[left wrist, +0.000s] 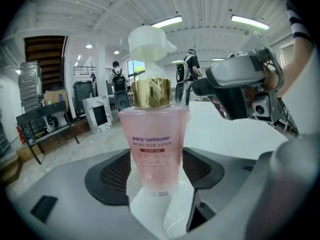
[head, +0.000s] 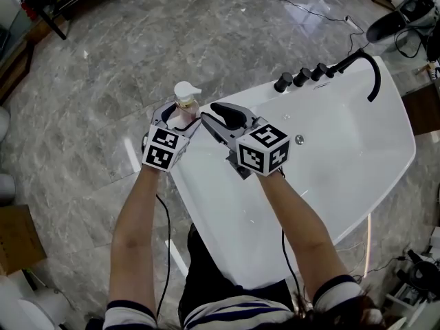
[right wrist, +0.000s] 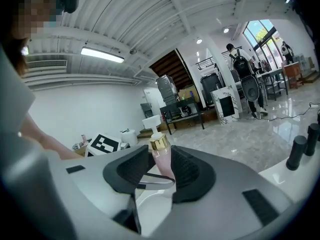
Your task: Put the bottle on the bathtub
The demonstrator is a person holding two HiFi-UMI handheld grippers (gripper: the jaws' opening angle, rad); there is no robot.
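Note:
A clear bottle [head: 186, 100] of pink liquid, with a gold collar and a white pump, stands upright at the left corner of the white bathtub [head: 344, 150]. My left gripper [head: 180, 115] is shut on the bottle's body. In the left gripper view the bottle [left wrist: 155, 144] sits between the black pads [left wrist: 107, 176], its base over the white rim [left wrist: 150, 209]. Just right of the bottle, my right gripper [head: 212, 115] is open and holds nothing. In the right gripper view the bottle [right wrist: 161, 159] shows beyond the open jaws.
A black faucet [head: 364, 60] and several black knobs [head: 302, 78] stand on the tub's far rim. Grey marble floor [head: 103, 81] surrounds the tub. A cardboard box [head: 17, 236] lies at the left, and cables [head: 323, 12] run across the floor at the back.

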